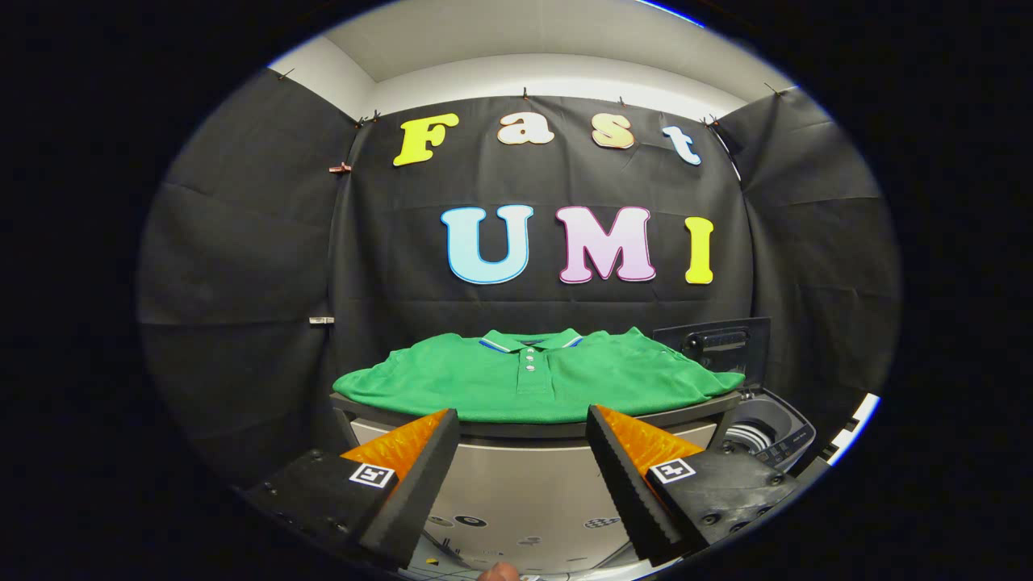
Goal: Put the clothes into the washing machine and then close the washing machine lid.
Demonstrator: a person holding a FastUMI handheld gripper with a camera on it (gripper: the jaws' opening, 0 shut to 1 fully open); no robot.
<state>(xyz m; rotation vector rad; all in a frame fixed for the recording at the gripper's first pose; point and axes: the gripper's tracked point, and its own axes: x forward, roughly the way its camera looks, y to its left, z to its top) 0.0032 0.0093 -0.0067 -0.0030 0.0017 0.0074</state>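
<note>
A green polo shirt (533, 379) with a striped collar lies spread flat on top of a raised grey surface (533, 432), just beyond my fingertips. My gripper (523, 424) is open, its two fingers wide apart with nothing between them, held short of the shirt's front hem. To the right of the shirt stands a small washing machine (767, 440) with its dark lid (714, 347) raised upright, so the drum opening shows below it.
Black cloth walls close in the booth behind and on both sides. The pale front panel (524, 500) of the unit under the shirt sits between and below my fingers. A fingertip of a person (496, 573) shows under the gripper.
</note>
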